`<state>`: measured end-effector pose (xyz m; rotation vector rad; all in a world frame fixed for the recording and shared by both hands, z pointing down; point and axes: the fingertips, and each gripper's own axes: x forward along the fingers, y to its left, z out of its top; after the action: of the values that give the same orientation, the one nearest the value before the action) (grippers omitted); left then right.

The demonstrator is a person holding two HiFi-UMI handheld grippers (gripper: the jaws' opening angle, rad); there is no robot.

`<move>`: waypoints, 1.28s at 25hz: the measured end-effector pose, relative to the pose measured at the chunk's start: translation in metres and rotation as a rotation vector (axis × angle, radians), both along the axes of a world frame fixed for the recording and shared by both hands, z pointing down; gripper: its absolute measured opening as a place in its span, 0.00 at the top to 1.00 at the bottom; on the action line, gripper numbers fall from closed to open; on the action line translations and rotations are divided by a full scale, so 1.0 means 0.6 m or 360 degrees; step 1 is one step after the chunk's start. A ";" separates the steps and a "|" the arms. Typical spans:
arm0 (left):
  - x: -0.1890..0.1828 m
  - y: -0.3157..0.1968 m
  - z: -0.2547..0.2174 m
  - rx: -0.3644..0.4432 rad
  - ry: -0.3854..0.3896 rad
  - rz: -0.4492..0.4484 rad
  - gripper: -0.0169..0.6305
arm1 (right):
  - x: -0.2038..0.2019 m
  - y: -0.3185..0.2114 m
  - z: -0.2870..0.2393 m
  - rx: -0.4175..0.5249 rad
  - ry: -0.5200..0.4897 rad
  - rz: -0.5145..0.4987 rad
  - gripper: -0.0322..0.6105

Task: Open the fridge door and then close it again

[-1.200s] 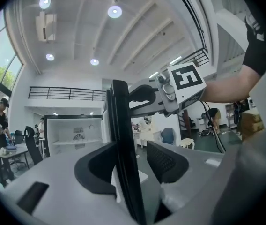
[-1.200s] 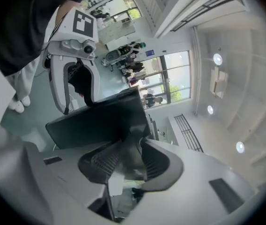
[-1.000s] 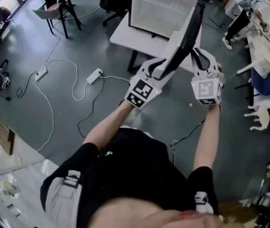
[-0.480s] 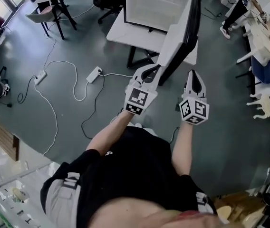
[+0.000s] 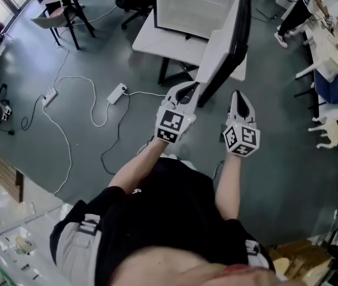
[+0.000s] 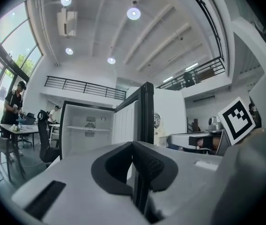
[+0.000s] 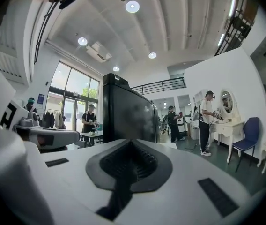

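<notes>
Our left claw (image 5: pixel 187 91), jaws pressed together on nothing, sits level at the outer edge of the fridge door (image 5: pixel 227 43). The door stands wide open from the white-lined fridge (image 5: pixel 199 5) on its white table (image 5: pixel 160 40). Whether claw and door touch, we cannot tell. Our right claw (image 5: pixel 239 97), likewise closed and empty, hangs just right of the door, apart from it. A white cable (image 5: pixel 91 100) trails across the grey floor (image 5: pixel 288 159).

The head view's top edge cuts off the fridge (image 5: pixel 193 11).
</notes>
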<state>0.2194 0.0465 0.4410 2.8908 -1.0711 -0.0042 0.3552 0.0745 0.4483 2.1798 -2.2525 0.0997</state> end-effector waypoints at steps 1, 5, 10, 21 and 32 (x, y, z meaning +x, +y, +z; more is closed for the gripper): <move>0.000 0.000 0.001 0.0001 -0.0002 0.0001 0.97 | -0.004 -0.003 0.001 -0.0001 0.0006 -0.0012 0.95; 0.009 -0.001 -0.003 -0.0003 0.0035 0.0052 0.97 | -0.011 -0.016 -0.007 0.0010 0.0024 -0.0054 0.95; 0.055 0.018 0.011 -0.0009 0.0012 0.0283 0.86 | -0.006 -0.035 -0.036 0.0054 0.0046 -0.0111 0.95; 0.102 0.010 0.038 -0.0116 -0.0097 0.0362 0.72 | -0.037 -0.079 -0.148 0.0257 0.0268 -0.0430 0.96; 0.045 -0.040 0.053 -0.0118 -0.0204 0.0268 0.72 | -0.117 -0.137 -0.160 0.0328 0.0314 -0.0736 0.96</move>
<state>0.2463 0.0222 0.4728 2.9373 -0.8212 0.2264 0.2850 -0.0075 0.3523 1.5894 -2.6662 -0.3464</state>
